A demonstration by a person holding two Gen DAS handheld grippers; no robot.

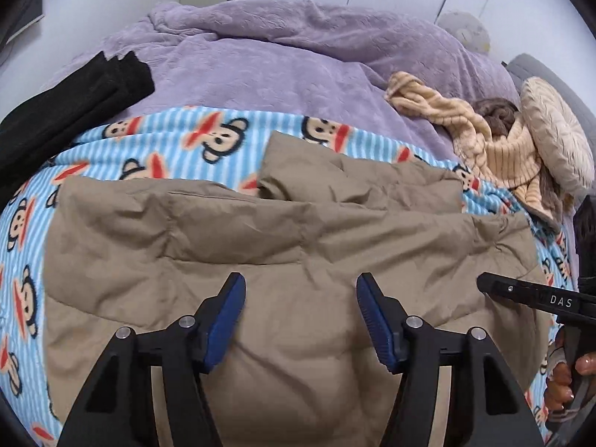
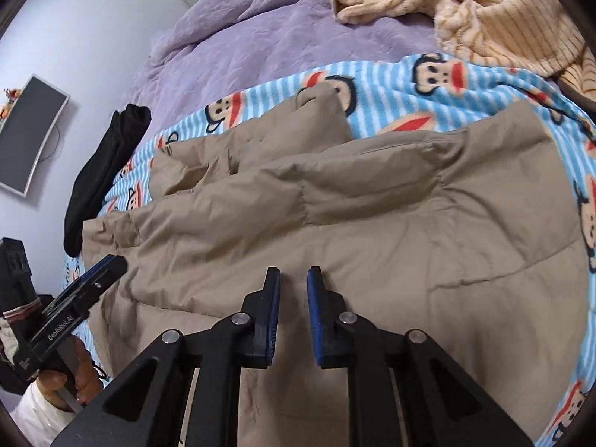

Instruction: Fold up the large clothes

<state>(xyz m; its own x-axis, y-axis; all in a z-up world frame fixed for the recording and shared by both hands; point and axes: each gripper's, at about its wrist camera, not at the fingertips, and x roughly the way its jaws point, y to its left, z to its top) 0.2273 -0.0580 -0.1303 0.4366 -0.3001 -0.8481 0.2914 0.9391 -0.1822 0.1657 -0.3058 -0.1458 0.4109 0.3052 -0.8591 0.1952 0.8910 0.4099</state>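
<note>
A black garment [image 1: 70, 108] lies at the far left on the purple quilt [image 1: 283, 56]. Next comes the tan coat [image 1: 283, 246], spread on the monkey blanket [image 1: 167, 141], its long axis running left to right across both views, with a sleeve [image 1: 335, 171] folded onto it at the far side. The left gripper [image 1: 301, 290] hovers just over the coat's near middle, jaws spread wide and holding nothing. The right gripper [image 2: 293, 279] hangs over the coat's right portion, jaws only narrowly parted, also pinching nothing. Both sit at the near edge, so the coat lies straight ahead of each; the left looks nearer the coat's centre, the right nearer its right end. A striped cream garment [image 1: 495, 149] lies at far right.
</note>
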